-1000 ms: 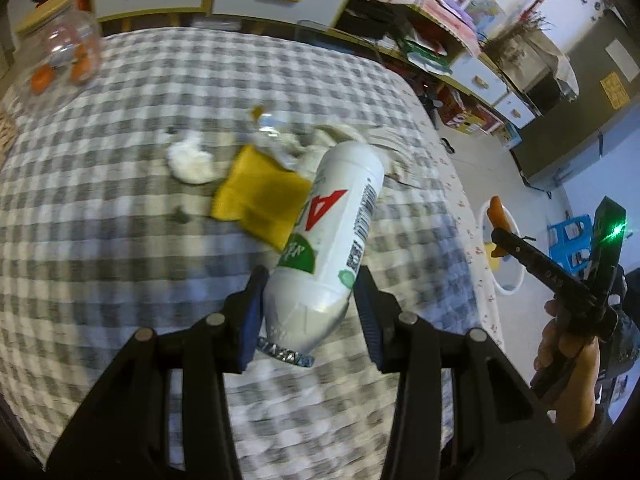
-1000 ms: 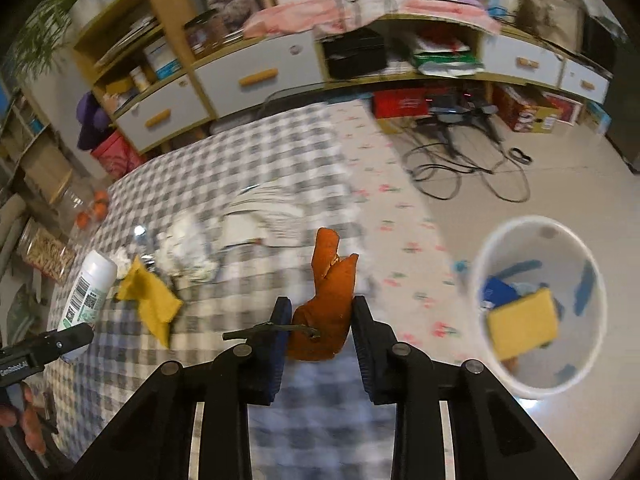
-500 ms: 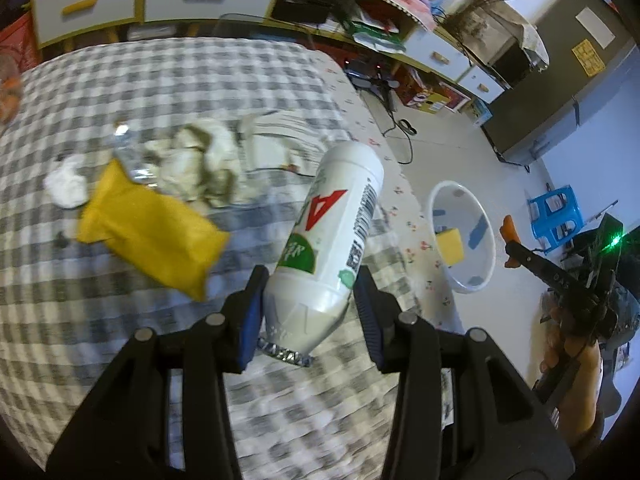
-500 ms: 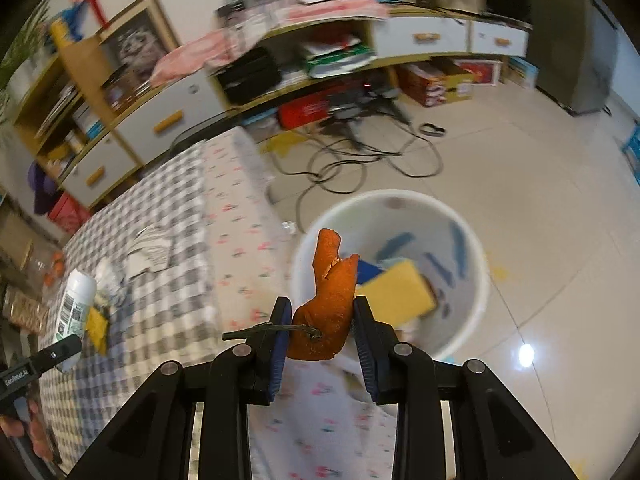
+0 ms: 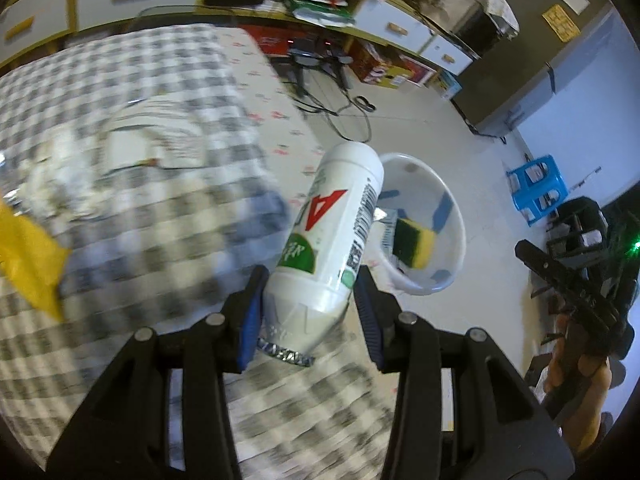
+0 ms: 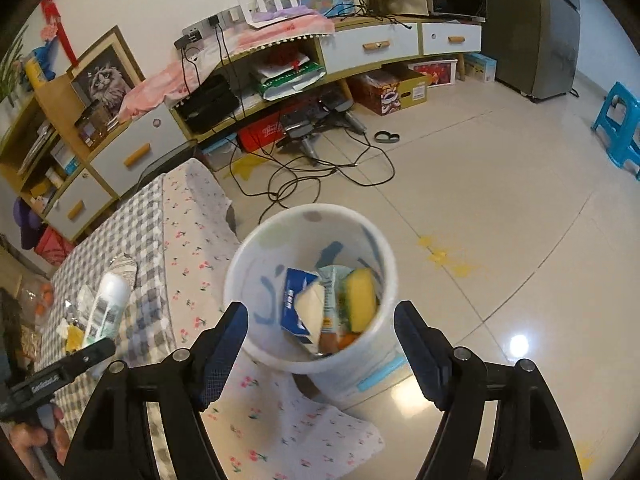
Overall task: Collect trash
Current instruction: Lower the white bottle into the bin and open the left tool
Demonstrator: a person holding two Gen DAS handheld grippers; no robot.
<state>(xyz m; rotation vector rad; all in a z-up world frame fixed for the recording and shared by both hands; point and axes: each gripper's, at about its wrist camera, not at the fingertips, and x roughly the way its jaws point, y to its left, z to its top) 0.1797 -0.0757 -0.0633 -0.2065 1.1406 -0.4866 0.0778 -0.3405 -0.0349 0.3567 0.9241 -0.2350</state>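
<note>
We hold a white bottle [image 5: 338, 236] with a red letter and a barcode on its label in the left gripper [image 5: 310, 308], whose blue-padded fingers [image 5: 250, 320] are clamped against the bottle's lower body, its foil-rimmed mouth toward the camera. The bottle tilts up and away from us, above the edge of the checked tablecloth [image 5: 132, 240], with its far end overlapping the rim of the white bin [image 5: 448, 208] in the left wrist view. The same bottle [image 6: 108, 304] shows at the left of the right wrist view, over the table's edge.

Our right gripper [image 6: 322, 332] hangs spread wide and empty directly above the white bin [image 6: 248, 256], which stands on the tiled floor [image 6: 500, 208] just beside the draped cloth with its cherry print [image 6: 188, 240]. Inside the bin we see a yellow sponge [image 6: 362, 300], a blue and white carton [image 6: 300, 304] and something orange [image 6: 348, 338] low down, partly hidden by the rim.

On the table, a yellow wrapper [image 5: 28, 256] lies at the left edge and crumpled white paper [image 5: 132, 148] lies farther back, both blurred. Beyond the bin, black cables [image 6: 320, 172] trail across the floor toward a low cabinet [image 6: 372, 46] with white drawers, and a blue stool [image 6: 618, 120] stands at the right.
</note>
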